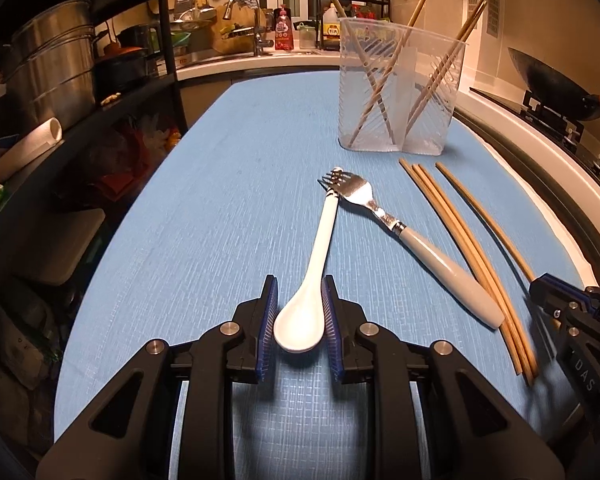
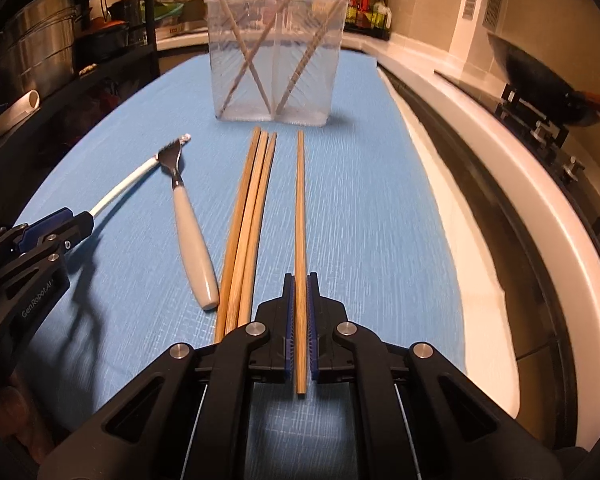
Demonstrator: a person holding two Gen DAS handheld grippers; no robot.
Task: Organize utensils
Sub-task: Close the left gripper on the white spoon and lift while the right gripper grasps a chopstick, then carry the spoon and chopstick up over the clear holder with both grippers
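My left gripper (image 1: 300, 292) is shut on the bowl of a white ceramic spoon (image 1: 318, 264) that lies on the blue mat, its handle pointing away. Across the handle's far end rests a fork (image 1: 412, 240) with a pale handle. In the right wrist view my right gripper (image 2: 300, 284) is shut on a single wooden chopstick (image 2: 300, 208) pointing straight ahead. Three loose chopsticks (image 2: 248, 224) lie side by side just left of it. A clear two-compartment holder (image 2: 278, 60) stands at the far end of the mat with several chopsticks leaning inside. The left gripper (image 2: 66, 220) shows at the left edge.
The blue mat (image 1: 220, 208) covers the table. A stove with a dark wok (image 1: 548, 80) runs along the right edge. A black shelf with steel pots (image 1: 56, 64) stands on the left. A sink and counter clutter sit behind the holder.
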